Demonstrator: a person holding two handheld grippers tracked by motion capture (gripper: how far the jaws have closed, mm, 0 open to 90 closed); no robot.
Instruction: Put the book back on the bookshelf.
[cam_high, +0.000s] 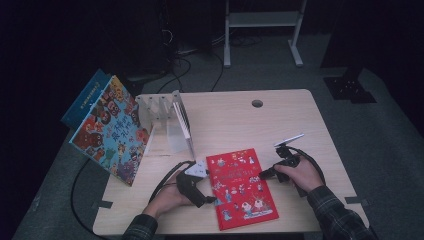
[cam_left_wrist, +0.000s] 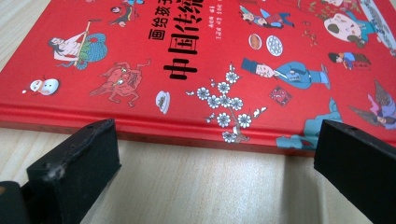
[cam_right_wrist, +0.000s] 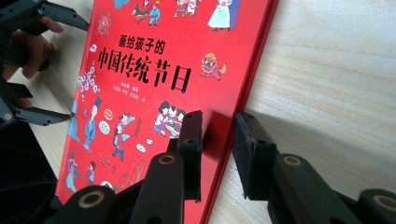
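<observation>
The red book (cam_high: 241, 188) lies flat on the table (cam_high: 280, 120), between the two grippers. The right gripper (cam_right_wrist: 218, 156) straddles the book's near edge: one jaw rests over the cover, the other hangs beside it above bare wood. A gap shows between the pads and the edge, so nothing is clamped yet — the jaws are narrowed but loose. The left gripper (cam_left_wrist: 215, 163) stands released, jaws spread wide just short of the spine, touching nothing.

The risk sits with the right gripper. If its jaws close as they stand, one pad could slide off the glossy cover and push the book away toward the left gripper instead of lifting it. A grip on the cover alone — not the whole block — could let the book fall open. The left jaws, set so wide and low, might scrape the table rather than catch the spine.

The cover reads 画给孩子的 above large black 中国传统节日; smaller print beneath is too fine to read. A second picture book (cam_high: 111, 131) leans by the rack (cam_high: 162, 107), well beyond both grippers.
</observation>
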